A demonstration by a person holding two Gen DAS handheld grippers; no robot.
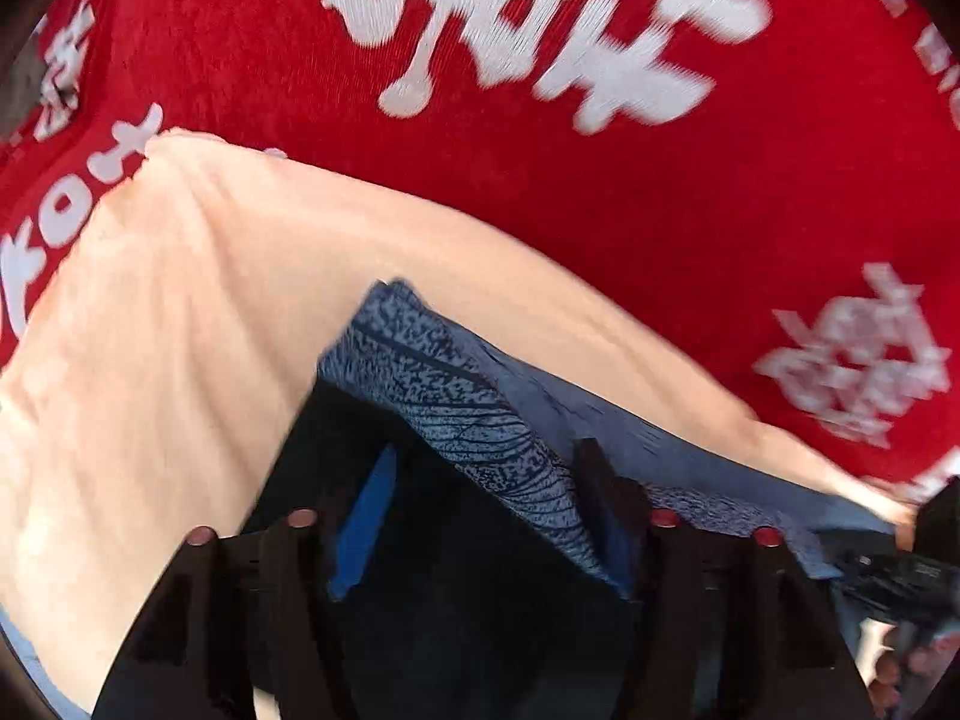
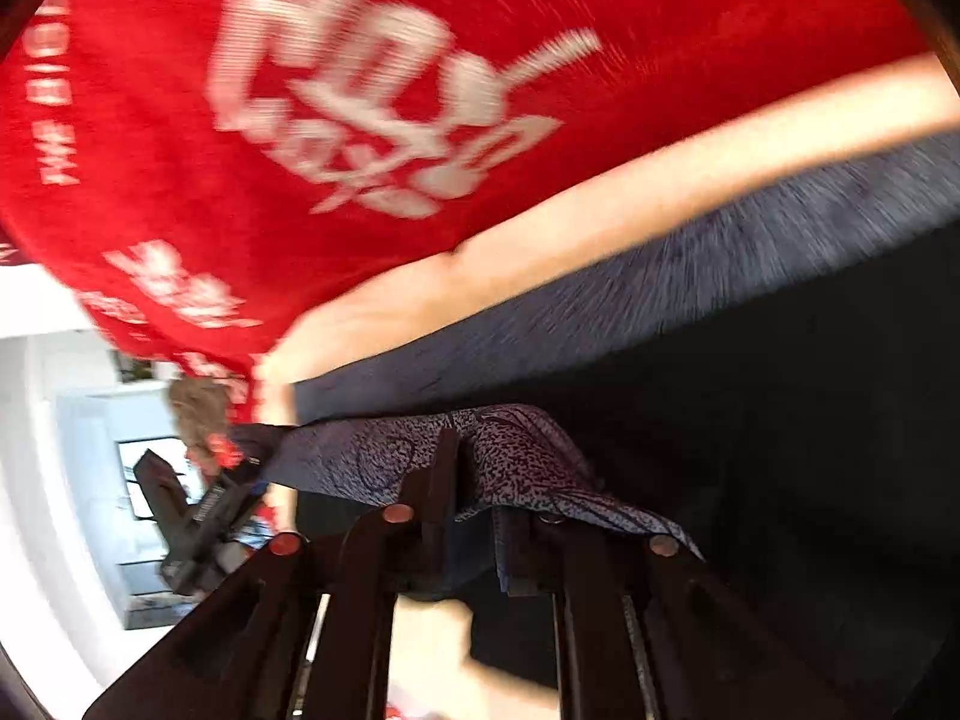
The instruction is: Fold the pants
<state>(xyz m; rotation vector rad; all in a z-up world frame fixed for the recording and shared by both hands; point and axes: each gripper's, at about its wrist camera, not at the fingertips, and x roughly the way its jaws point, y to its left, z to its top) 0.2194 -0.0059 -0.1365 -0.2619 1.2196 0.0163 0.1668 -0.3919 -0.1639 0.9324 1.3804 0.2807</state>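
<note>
Two grippers, both mine, are close over a red cloth with white lettering that fills the top of each view. Through my left gripper I see my fingers apart, one blue-padded finger at the left, and the blue patterned pants draped across the other finger at the right. A peach fabric lies beneath the pants on the red cloth. My right gripper has its fingers drawn together, pinching a fold of the pants, lifted above the cloth. The picture is blurred.
</note>
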